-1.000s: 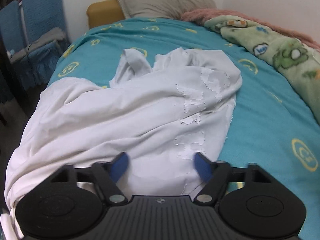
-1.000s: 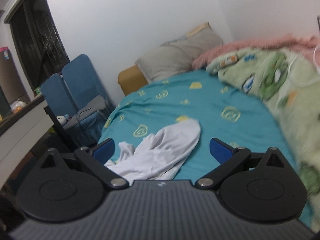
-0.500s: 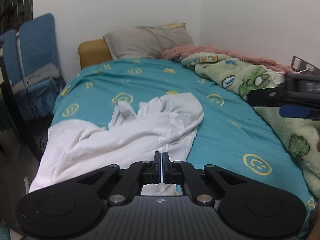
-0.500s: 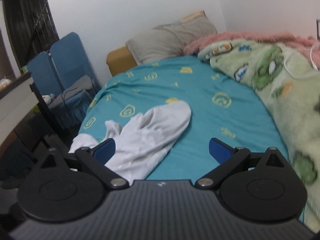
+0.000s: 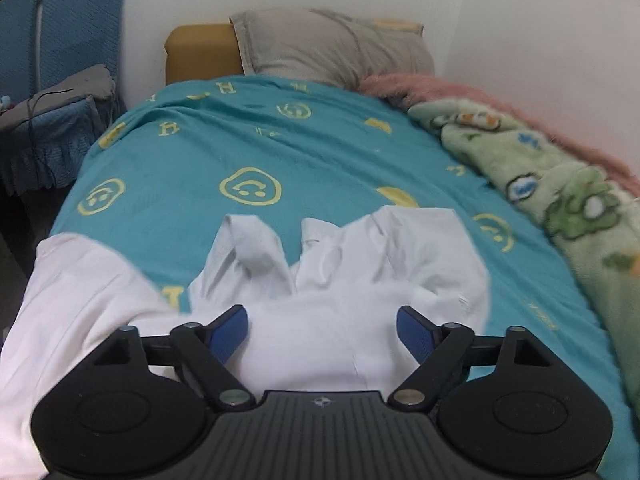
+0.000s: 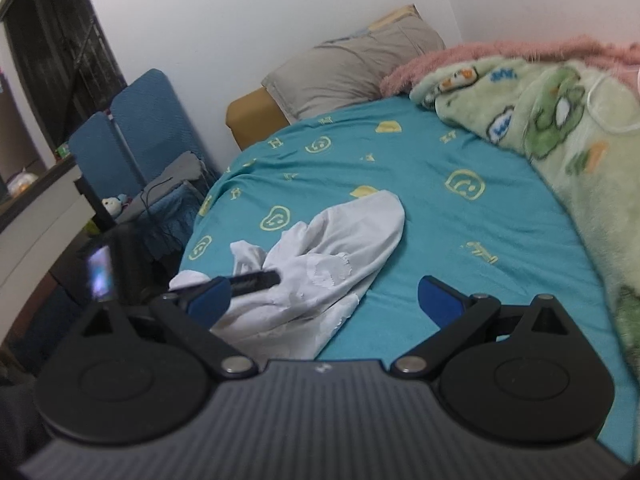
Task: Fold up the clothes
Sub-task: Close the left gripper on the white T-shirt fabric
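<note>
A crumpled white garment (image 5: 352,288) lies on the teal bed sheet (image 5: 280,152), its near part draping over the bed's left edge. My left gripper (image 5: 322,330) is open just above the garment's near part, holding nothing. In the right wrist view the garment (image 6: 332,256) lies left of centre. My right gripper (image 6: 324,300) is open and empty above the garment's near edge and the sheet (image 6: 460,240). The left gripper's dark body (image 6: 248,280) shows at the left of that view, over the garment.
A grey pillow (image 5: 332,48) and a mustard headboard (image 5: 200,52) are at the far end. A green cartoon blanket (image 5: 560,200) with a pink blanket (image 5: 460,88) runs along the right wall. Blue chairs with grey cloth (image 5: 52,80) stand left of the bed.
My left gripper was open, shut half a second ago, and is open again, now closer over the garment. The right gripper stayed open and shifted slightly.
</note>
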A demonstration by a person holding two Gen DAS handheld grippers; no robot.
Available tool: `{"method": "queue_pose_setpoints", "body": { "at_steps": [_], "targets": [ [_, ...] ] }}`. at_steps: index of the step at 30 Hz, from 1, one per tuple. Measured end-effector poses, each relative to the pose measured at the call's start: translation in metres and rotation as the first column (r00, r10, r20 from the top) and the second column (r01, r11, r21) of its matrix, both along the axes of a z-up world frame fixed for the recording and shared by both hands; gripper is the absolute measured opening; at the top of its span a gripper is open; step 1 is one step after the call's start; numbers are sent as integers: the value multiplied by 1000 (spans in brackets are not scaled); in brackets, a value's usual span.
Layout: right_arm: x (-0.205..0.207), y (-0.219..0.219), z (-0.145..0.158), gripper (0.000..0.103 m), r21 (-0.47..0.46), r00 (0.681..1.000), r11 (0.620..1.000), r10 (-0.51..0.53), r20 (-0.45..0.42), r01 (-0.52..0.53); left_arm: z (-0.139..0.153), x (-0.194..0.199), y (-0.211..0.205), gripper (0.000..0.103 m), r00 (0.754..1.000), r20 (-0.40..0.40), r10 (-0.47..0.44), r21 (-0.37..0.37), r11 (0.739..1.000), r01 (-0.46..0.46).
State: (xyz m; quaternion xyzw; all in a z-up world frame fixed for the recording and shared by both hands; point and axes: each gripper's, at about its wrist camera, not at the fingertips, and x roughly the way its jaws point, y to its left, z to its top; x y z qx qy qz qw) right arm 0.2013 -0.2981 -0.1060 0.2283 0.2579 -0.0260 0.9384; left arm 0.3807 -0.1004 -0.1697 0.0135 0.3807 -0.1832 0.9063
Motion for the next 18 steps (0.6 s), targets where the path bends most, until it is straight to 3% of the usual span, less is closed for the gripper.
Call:
{"method": "queue_pose_setpoints", "body": {
  "at_steps": [4, 6, 7, 9, 10, 13, 18],
  "targets": [
    [22, -9, -14, 102, 35, 1000, 999, -13, 5, 13, -27, 35, -28, 83, 999, -32, -41, 57, 997, 43],
    [29, -13, -17, 102, 23, 1000, 1000, -20, 4, 20, -31, 35, -39, 63, 996, -2, -84, 105, 991, 84],
    [31, -16, -18, 102, 24, 1000, 999, -26, 4, 26, -31, 33, -44, 58, 994, 11, -106, 132, 986, 103],
    [31, -25, -17, 102, 44, 999, 998, -45, 21, 44, -24, 21, -51, 27, 990, 46, -136, 174, 977, 126],
    [30, -30, -16, 102, 58, 998, 997, -55, 33, 53, -17, 10, -52, 17, 988, 67, -141, 182, 975, 127],
    [22, -40, -10, 102, 51, 994, 995, -92, 59, 89, 6, -23, -54, 12, 978, 134, -161, 207, 970, 132],
    [5, -45, 3, 101, 18, 990, 994, -111, 85, 110, 43, -124, -41, 9, 952, 204, -229, 256, 951, 174]
  ]
}}
